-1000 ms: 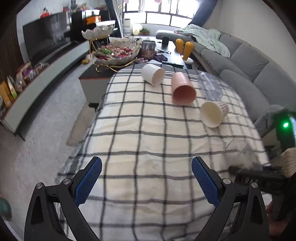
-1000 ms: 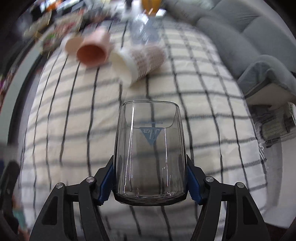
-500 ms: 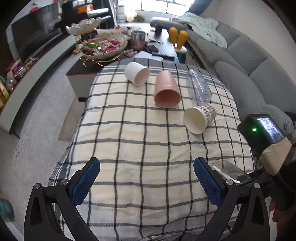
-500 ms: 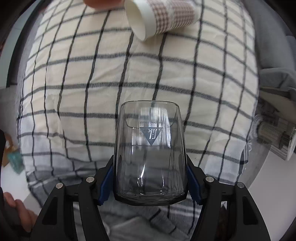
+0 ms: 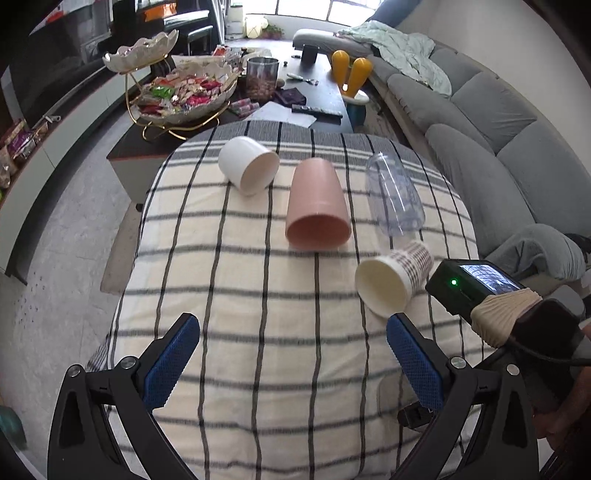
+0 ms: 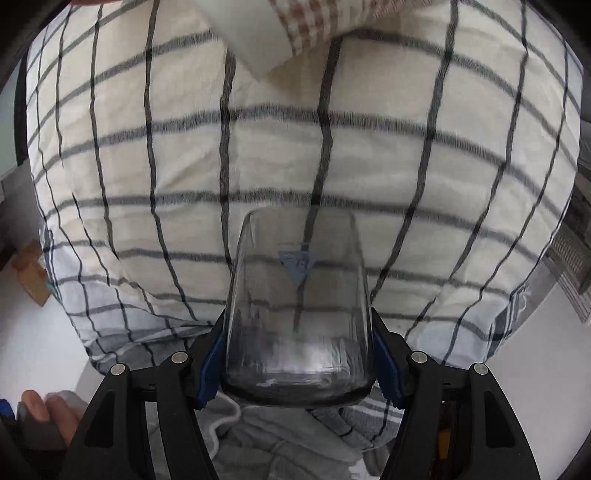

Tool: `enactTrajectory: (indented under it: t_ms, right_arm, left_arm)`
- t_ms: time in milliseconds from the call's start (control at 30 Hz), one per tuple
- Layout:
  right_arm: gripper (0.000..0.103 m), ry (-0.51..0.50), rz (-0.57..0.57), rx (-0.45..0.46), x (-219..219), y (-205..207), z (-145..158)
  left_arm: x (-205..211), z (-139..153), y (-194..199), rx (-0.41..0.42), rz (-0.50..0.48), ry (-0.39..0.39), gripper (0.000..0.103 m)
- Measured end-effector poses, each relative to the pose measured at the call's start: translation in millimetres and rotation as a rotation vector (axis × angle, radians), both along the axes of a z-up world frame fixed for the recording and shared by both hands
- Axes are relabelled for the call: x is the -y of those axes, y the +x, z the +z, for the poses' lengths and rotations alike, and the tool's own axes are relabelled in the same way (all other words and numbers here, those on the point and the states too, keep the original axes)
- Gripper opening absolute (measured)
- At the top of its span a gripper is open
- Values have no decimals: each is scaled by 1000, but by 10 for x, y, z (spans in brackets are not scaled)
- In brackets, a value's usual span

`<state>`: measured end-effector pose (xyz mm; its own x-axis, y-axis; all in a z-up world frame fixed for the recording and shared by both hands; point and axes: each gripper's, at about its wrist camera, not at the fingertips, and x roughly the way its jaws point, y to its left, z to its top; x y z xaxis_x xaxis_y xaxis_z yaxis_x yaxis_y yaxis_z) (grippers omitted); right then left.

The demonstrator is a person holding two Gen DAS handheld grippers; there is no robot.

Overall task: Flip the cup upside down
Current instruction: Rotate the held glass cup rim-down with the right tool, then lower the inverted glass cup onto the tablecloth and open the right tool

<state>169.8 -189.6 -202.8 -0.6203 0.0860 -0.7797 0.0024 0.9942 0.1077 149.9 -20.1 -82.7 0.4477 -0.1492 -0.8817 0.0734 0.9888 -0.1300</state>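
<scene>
fingers (image 6: 212, 363) clamp clear cup (image 6: 297, 314); triangle logo, text unreadable.

Daylight pours through the far window (image 5: 291, 5); grey sectional sofa (image 5: 491, 122) along the right wall, dark coffee table (image 5: 325, 99) centre, pale speckled floor (image 5: 70, 206) stretching left.

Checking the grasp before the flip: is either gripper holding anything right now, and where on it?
The right gripper clamps the clear glass cup by its side walls near the thick base. The left gripper is open and holds nothing.
</scene>
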Motion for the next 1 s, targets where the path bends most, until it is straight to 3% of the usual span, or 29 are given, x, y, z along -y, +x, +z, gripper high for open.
enactTrajectory:
  t_ms: [200, 233, 300, 533, 700, 867, 1000]
  right_arm:
    - [69, -5, -2, -12, -11, 109, -102]
    - [72, -8, 0, -8, -13, 132, -98]
    - [89, -15, -9, 9, 9, 150, -68]
    - [90, -31, -4, 111, 3, 31, 246]
    - [90, -36, -17, 337, 13, -201, 748]
    - [90, -48, -53, 699, 24, -589, 1292]
    - [90, -103, -86, 1049, -1, -1030, 1674]
  left_arm:
    - [3, 8, 57, 33, 6, 8, 103]
    - [-7, 14, 57, 36, 8, 9, 103]
    - [-35, 30, 47, 39, 13, 10, 103]
    - [-37, 232, -182, 92, 10, 10, 103]
    - [-70, 458, -480, 164, 20, 21, 103]
    - [-121, 613, -818, 241, 35, 52, 103]
    - [-163, 654, -1056, 266, 48, 77, 103]
